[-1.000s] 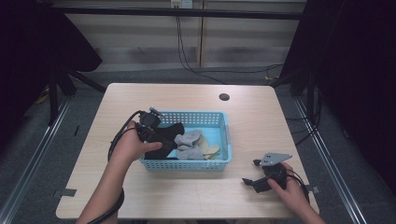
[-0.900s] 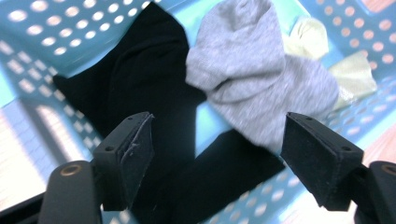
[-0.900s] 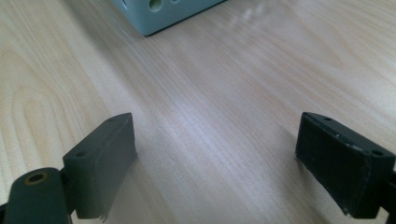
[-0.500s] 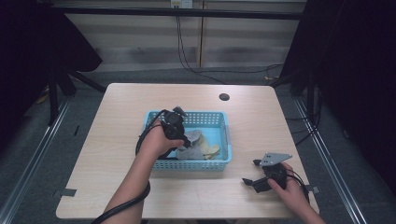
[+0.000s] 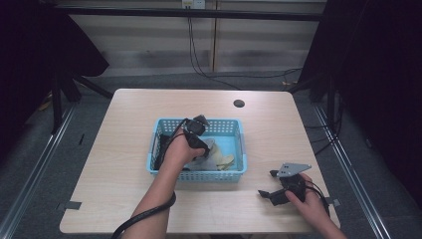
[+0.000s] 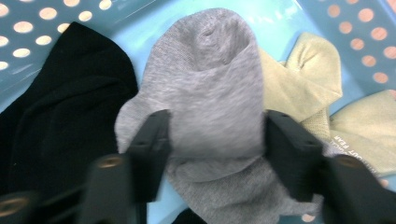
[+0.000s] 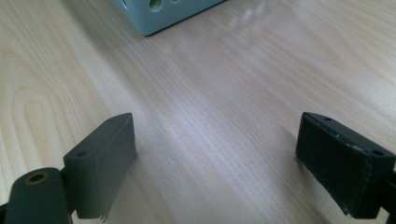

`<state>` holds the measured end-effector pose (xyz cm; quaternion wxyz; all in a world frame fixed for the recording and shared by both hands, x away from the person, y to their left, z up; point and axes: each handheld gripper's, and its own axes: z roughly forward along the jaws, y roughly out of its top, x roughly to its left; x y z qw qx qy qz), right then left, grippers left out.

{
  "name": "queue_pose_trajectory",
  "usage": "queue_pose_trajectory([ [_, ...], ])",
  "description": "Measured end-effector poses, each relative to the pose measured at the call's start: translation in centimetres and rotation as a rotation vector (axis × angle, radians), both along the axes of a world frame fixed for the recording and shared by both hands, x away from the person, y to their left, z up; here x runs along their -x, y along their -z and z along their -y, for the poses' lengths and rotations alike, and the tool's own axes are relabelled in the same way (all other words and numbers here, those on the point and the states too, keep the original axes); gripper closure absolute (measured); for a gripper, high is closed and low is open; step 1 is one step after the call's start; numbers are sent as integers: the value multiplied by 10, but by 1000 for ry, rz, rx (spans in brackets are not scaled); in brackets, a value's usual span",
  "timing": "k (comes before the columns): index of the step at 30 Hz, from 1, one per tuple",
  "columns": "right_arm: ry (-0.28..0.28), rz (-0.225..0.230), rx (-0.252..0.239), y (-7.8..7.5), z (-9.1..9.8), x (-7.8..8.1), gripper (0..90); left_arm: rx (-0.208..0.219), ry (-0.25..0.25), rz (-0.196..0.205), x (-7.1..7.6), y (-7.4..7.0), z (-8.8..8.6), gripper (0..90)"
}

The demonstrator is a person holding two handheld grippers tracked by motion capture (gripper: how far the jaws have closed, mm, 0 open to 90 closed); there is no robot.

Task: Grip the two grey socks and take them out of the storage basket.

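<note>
**Left claw closing on the grey sock**

The left gripper (image 6: 217, 135) straddles the grey sock (image 6: 210, 88) in the blue basket (image 5: 239, 130); its jaws have just been closing and look to touch without yet clamping. Next: finish the pinch, then lift. The right gripper (image 7: 229, 163) rests released on the table (image 7: 224, 93).

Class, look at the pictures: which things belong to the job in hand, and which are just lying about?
In the job:
grey sock, between the closing jaws
left gripper
blue basket

Lying about:
black sock
cream socks
right gripper, idle, open
table hole
</note>
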<state>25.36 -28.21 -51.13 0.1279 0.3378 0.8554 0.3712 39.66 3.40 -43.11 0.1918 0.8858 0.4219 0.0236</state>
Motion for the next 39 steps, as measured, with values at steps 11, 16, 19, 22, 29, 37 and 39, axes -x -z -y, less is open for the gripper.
queue_pose_trajectory([
  [11, 0, 0, 0, 0, 0, 0, 118, -28, -2, -53, -1, -16, -10, 839],
  [16, 0, 0, 0, 0, 0, 0, 118, -26, -10, -73, 0, -28, -20, 842],
  [19, 0, -1, 0, 0, 0, 0, 118, -23, 0, -79, 0, -37, -23, 842],
  [22, 1, -1, 0, 0, 0, 0, 118, -30, 7, -85, 0, -45, -26, 842],
  [29, 0, -1, 0, 0, 0, 0, 118, -5, 16, -111, 0, -61, -30, 842],
  [37, 0, -1, 0, 0, 0, 0, 118, 2, 9, -129, 0, -79, -35, 842],
  [39, 0, -1, 0, 0, 0, 0, 118, 6, 8, -133, 0, -83, -37, 842],
])
